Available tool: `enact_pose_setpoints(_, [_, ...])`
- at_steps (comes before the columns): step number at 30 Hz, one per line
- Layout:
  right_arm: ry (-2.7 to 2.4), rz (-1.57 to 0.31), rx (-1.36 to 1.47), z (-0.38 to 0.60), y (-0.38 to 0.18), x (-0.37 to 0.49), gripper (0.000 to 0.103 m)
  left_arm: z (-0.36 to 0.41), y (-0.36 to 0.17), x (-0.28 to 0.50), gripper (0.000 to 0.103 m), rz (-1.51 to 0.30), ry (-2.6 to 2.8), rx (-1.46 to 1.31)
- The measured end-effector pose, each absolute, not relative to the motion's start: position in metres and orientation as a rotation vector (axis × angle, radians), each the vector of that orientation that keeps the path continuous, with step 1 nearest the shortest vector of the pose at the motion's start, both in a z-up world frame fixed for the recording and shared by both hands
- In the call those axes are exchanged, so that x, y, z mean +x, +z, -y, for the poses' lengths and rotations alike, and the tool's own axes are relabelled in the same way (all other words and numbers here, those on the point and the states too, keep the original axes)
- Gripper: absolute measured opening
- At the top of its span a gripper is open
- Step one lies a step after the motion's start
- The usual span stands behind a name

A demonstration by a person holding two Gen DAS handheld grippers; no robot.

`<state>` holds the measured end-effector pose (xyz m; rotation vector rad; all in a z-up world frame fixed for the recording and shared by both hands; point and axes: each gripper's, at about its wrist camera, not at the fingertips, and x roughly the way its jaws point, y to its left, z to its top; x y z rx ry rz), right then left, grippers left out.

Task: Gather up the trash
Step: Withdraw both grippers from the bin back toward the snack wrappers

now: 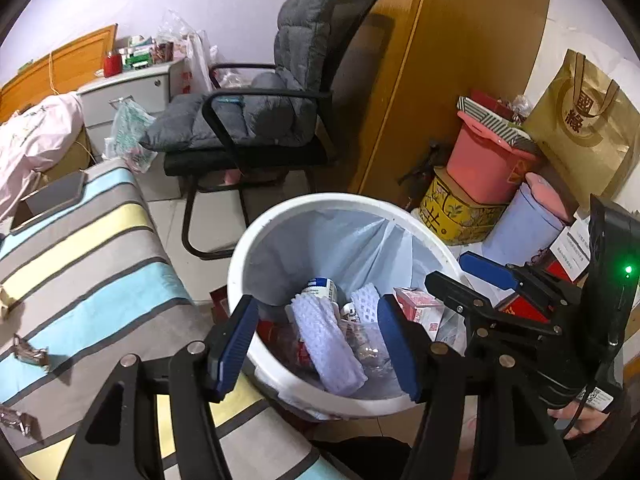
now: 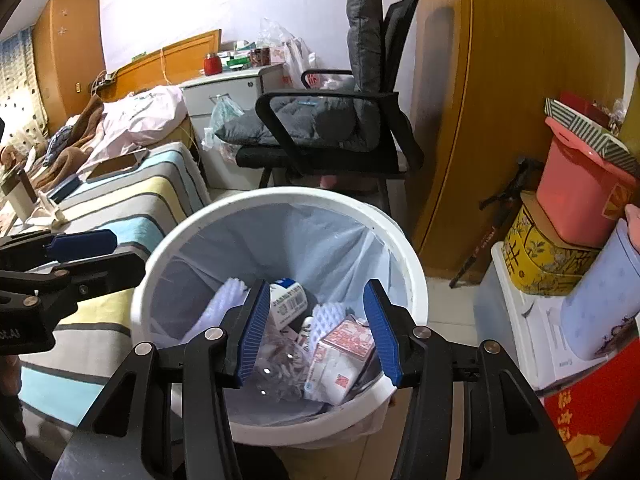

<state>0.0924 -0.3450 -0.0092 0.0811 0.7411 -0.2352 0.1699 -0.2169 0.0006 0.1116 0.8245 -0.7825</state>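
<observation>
Both grippers' fingers (image 1: 240, 340) (image 2: 252, 332) gape empty above the bin (image 2: 280, 200).

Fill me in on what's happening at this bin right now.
A person is collecting trash with a gripper in each hand. Both the left gripper and the right gripper hang over the white bin, jaws open with nothing between them. The lined bin already holds foam netting, a small carton, a white bottle and crumpled plastic. A few wrappers lie on the striped bed beside it.
</observation>
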Motion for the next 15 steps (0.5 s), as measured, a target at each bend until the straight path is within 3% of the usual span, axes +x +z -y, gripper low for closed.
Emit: enact_pose_setpoints(15, [-0.178, -0.678, 0.059, 0.311, 0.008, 0.087, 0.051, 0.158, 0.021, 0.155, 0.066, -0.763, -0.674, 0.063])
